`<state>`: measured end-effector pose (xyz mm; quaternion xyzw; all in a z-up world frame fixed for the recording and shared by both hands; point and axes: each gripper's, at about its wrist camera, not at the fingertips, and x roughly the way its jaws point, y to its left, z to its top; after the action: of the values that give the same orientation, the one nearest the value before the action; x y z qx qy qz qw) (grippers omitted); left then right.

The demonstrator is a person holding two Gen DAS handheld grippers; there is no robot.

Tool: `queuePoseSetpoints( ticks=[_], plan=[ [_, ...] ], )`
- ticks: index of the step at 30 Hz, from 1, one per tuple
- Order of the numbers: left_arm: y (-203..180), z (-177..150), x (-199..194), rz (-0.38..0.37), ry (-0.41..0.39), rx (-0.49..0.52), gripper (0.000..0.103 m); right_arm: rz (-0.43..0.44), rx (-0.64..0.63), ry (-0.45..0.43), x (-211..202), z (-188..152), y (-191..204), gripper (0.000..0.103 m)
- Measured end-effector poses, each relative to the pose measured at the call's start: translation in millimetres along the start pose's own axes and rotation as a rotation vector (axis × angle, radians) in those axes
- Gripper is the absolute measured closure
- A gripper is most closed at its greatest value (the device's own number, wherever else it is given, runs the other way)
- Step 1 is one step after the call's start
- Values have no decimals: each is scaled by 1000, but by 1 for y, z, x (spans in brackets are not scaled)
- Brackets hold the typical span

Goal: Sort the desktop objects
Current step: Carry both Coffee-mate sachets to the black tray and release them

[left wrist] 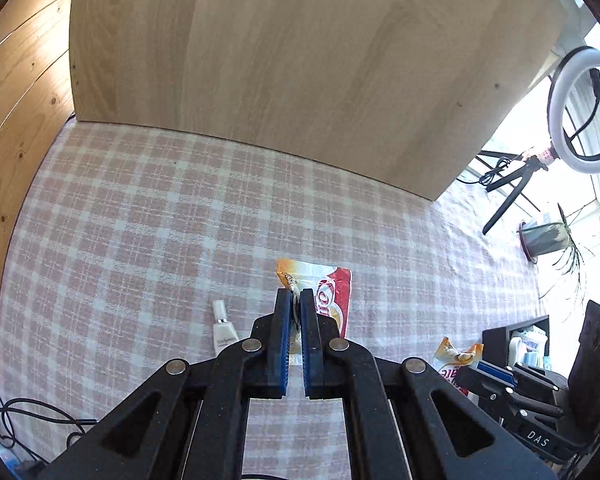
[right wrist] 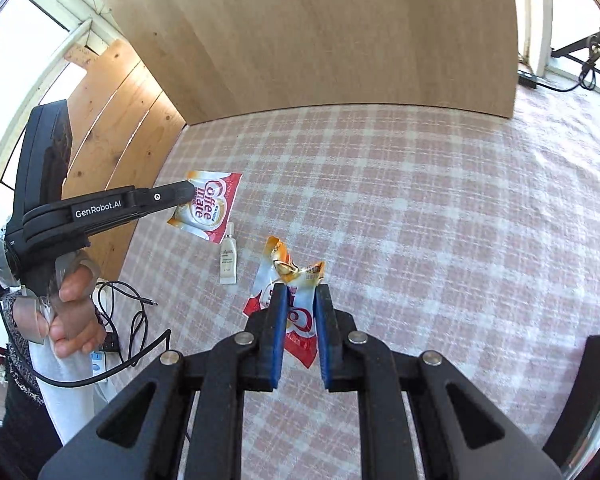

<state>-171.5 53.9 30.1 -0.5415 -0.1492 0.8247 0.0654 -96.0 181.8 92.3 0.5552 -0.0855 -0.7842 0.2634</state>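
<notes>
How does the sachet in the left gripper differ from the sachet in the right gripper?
The left gripper's sachet is flat, its "Coffee mate" print readable; the right gripper's sachet is crumpled and twisted at its top. The left gripper pinches its sachet tightly; the right gripper stands wider. Both are red, white and orange.

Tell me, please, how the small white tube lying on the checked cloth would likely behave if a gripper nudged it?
The small white tube looks light, so it would probably slide. Lying flat on the checked cloth, it cannot tip; its flattened end may stop rolling.
</notes>
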Motion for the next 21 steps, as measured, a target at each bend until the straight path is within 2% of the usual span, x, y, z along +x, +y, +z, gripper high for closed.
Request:
queuePoseSetpoints(
  ticks=[1, 3, 5, 6, 7, 9, 18, 21],
  plan=[
    [-37, 0, 11, -9, 1, 26, 99, -11, 19, -14, -10, -7, -5, 89],
    [-46, -25, -27, -32, 4, 76, 99, -29, 64, -44, -37, -18, -22, 89],
    [-63, -37, -46, -67, 13, 121, 99, -54, 106, -82, -62, -32, -40, 89],
    [-65, -43, -78, -84, 16, 146, 99, -66, 127, -98, -80, -39, -53, 89],
    [-82, -48, -77, -98, 18, 173, 99, -80, 150, -113, -94, -47, -62, 89],
    [-102, -56, -105, -126, 23, 228, 99, -107, 193, -146, -122, -64, -83, 89],
    [-232, -84, -75, -236, 99, 399, 99, -236, 386, -271, -228, -151, -161, 89],
    [-272, -94, -64, -209, 78, 480, 99, -284, 443, -293, -256, -180, -184, 89]
  ],
)
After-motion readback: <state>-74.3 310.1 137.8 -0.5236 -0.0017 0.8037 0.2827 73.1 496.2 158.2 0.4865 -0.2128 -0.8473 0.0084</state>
